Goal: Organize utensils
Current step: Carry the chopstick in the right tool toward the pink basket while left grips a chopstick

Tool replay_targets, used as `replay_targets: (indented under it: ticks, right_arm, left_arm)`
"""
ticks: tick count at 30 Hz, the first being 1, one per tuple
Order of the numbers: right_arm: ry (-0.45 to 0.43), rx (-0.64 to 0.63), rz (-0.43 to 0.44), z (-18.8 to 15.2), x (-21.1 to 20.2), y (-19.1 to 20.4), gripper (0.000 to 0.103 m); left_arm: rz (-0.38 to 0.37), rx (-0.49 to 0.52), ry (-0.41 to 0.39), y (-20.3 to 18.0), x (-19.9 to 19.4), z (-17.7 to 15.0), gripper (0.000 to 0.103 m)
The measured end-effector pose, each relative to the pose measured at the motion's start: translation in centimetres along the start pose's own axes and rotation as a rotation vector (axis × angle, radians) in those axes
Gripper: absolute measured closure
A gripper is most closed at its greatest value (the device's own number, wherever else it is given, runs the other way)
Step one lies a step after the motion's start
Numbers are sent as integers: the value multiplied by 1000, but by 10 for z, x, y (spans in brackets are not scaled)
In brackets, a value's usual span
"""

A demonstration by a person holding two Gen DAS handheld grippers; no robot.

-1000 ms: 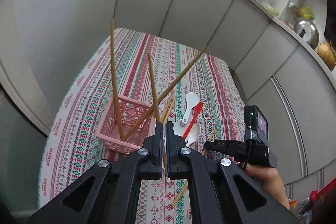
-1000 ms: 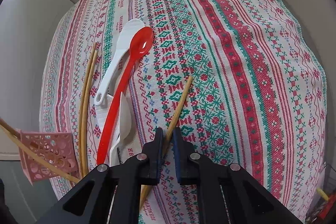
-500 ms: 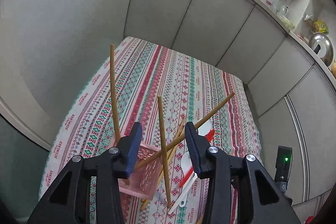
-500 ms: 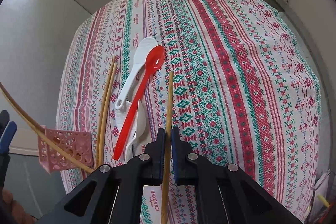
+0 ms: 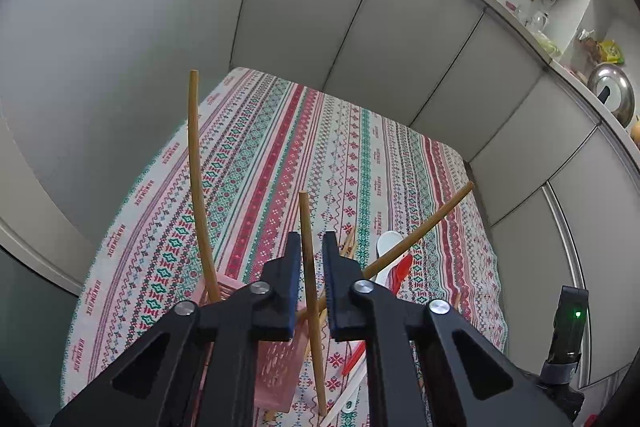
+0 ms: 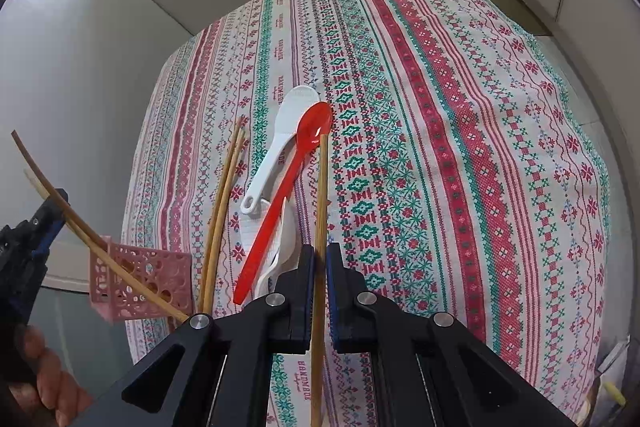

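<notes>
Lettering: the word "HANDMADE" repeats along the stripes of the tablecloth (image 6: 440, 107). The print on the white spoon (image 6: 280, 143) is too small to read.

Right gripper (image 6: 319, 255) is clamped on one chopstick (image 6: 321, 187), which points up the cloth towards the bowl of the red spoon (image 6: 288, 183).

Left gripper (image 5: 311, 243) has jaws drawn close, having just been closing. A standing chopstick (image 5: 308, 227) shows in the slit between them, but whether it is pinched cannot be told.

Pink basket (image 5: 276, 367) sits near the cloth's edge with two more sticks (image 5: 196, 167) leaning out of it.

Loose items on the cloth are a chopstick pair (image 6: 224, 195) beside the spoons and a second white spoon (image 6: 288, 239) beneath the red one.
</notes>
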State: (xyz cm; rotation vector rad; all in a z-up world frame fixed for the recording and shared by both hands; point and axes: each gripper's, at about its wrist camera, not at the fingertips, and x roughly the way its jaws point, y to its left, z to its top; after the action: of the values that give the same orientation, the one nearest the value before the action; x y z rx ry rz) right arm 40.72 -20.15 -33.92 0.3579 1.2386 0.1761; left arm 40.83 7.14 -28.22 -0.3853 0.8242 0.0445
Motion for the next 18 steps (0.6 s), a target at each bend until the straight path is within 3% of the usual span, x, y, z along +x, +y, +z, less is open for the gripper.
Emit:
replay_targets:
  ticks: [9,18]
  right_arm:
    - [-81,-40,38,0,-32,8,97]
    - [-191,-91,-4,2,-63,5,97]
  left_arm:
    - [-51,34,-95,-6,-39,-9,98]
    - [-117,92,-204,-15,-107,-16,98]
